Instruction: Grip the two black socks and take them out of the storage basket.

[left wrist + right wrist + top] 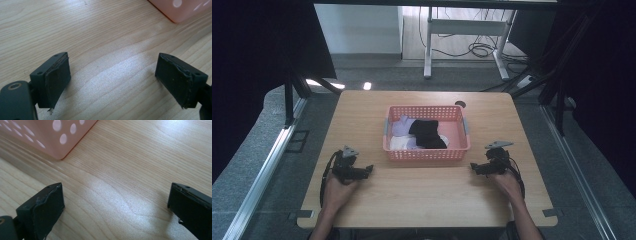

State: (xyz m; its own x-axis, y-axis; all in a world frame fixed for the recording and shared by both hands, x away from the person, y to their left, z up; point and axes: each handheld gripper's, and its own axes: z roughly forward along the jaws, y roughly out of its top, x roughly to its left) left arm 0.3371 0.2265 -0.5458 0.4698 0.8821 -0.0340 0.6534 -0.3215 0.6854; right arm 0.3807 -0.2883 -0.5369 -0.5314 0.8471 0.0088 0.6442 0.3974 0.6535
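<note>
- Basket (pixel 427 150) sits mid-desk (pixel 422 195), pink, clothes inside, beyond both grippers.
- Left gripper (pixel 368 170) rests near its left front corner, jaws wide apart, holding nothing.
- Right gripper (pixel 473 167) mirrors it, wide open, empty.

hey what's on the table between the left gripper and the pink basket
Nothing: in the high view, only bare wooden table separates the left gripper from the pink basket. The left gripper view shows the same.
</note>
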